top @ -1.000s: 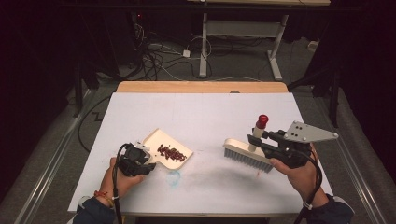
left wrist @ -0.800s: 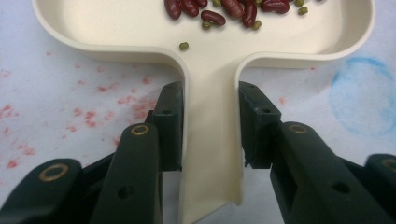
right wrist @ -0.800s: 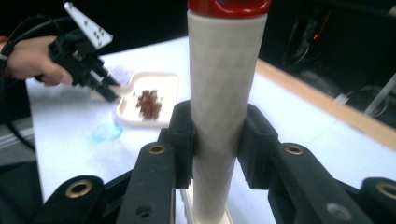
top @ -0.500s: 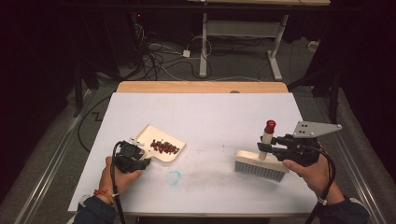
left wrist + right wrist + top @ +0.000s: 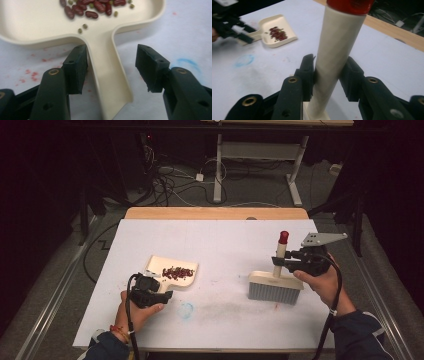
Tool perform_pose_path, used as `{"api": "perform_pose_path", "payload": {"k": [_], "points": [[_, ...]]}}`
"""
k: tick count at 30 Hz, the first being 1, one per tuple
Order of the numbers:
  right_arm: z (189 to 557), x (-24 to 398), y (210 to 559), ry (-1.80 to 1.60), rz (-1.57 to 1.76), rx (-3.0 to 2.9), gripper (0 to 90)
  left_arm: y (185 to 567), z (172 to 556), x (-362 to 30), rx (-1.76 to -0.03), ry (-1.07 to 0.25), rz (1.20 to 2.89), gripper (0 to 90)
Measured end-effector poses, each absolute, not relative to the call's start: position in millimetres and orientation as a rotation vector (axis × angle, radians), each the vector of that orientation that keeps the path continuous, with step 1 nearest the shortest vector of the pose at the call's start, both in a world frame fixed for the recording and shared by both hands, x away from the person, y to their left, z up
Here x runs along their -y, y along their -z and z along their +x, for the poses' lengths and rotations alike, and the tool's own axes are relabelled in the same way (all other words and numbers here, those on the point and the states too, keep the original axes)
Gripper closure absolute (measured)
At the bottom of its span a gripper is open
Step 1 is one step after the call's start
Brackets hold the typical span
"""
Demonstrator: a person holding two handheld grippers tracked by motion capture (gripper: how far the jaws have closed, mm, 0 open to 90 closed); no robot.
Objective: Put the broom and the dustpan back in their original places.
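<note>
A cream plastic dustpan (image 5: 172, 269) lies flat on the white table at about 9 o'clock from the brush, well apart from it, its handle pointing toward 7 o'clock. Red kidney beans (image 5: 178, 272) and a few small green ones sit heaped in its tray. The cream hand brush (image 5: 275, 286) stands bristles-down, its red-capped handle upright.

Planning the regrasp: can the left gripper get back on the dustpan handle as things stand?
Probably yes. The left gripper has just been opening, and the dustpan handle lies between its jaws, near one pad and apart from the other. Nothing blocks it; the brush stands well off in the right gripper.
</note>
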State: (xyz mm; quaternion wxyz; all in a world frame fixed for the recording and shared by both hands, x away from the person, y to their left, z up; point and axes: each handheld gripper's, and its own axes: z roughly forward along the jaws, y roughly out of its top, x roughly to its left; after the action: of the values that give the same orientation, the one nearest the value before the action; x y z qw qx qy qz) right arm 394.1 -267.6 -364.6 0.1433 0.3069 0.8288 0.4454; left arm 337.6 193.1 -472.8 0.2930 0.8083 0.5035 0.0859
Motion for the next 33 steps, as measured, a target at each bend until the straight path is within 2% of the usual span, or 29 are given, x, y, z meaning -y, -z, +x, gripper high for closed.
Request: {"api": "perform_pose_path", "payload": {"k": [8,10,15,18,23,33], "points": [[434.0,259.7,384.9,-1.173,1.065,-2.330,60.9,472.6,324.2,-188.0,-1.268,-0.186,2.177,42.0],[442.7,256.3,391.2,-1.131,1.093,-2.323,59.8,472.1,320.5,-184.9,-1.248,-0.217,2.198,40.7],[457.1,249.2,405.3,-1.034,1.161,-2.297,57.1,470.8,316.0,-186.9,-1.175,-0.335,2.206,31.9],[461.4,246.7,411.7,-0.994,1.181,-2.260,55.7,469.6,306.3,-190.4,-1.047,-0.412,2.187,20.6],[467.6,244.4,422.8,-0.936,1.210,-2.219,53.7,472.0,294.1,-196.5,-0.947,-0.460,2.190,19.9],[462.2,245.7,420.5,-1.003,1.203,-2.138,52.2,471.6,289.1,-202.7,-0.900,-0.515,2.176,19.9]]}}
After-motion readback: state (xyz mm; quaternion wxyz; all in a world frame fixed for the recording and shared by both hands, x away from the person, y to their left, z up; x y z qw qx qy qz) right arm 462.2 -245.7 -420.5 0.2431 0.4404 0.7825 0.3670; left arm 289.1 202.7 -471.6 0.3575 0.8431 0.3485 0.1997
